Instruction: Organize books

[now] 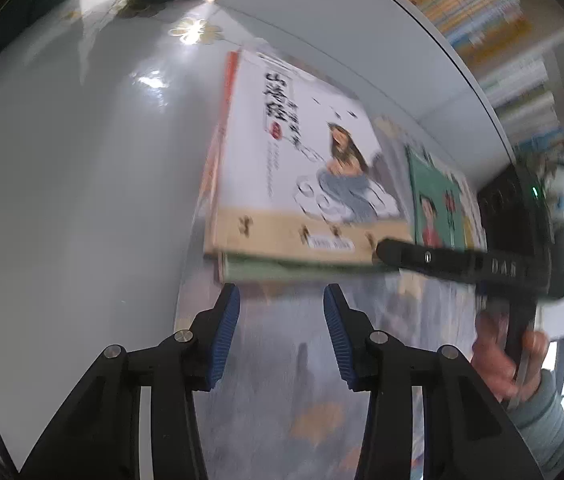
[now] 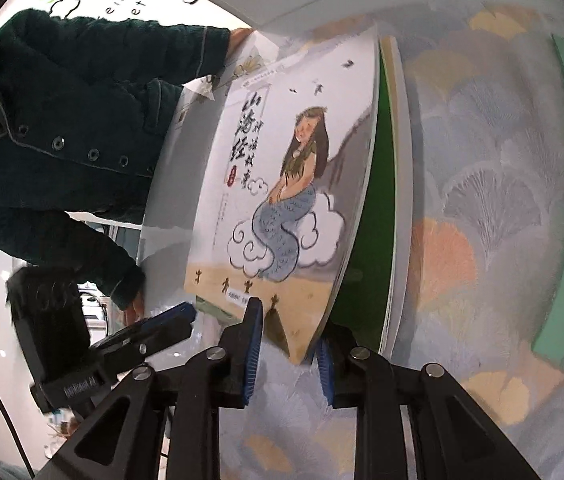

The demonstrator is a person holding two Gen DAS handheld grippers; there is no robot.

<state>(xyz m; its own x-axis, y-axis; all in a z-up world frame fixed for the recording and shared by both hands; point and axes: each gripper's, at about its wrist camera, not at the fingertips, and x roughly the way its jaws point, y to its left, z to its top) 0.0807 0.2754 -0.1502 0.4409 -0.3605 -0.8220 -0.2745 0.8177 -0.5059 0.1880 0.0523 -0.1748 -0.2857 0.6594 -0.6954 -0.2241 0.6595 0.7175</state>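
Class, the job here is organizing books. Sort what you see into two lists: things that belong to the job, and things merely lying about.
Belongs to the job:
- mermaid book, top of the stack
- green book beneath it
- teal book lying apart
- right gripper, at the mermaid book's corner
- left gripper, open

Just there:
- patterned tablecloth
- shelved books behind
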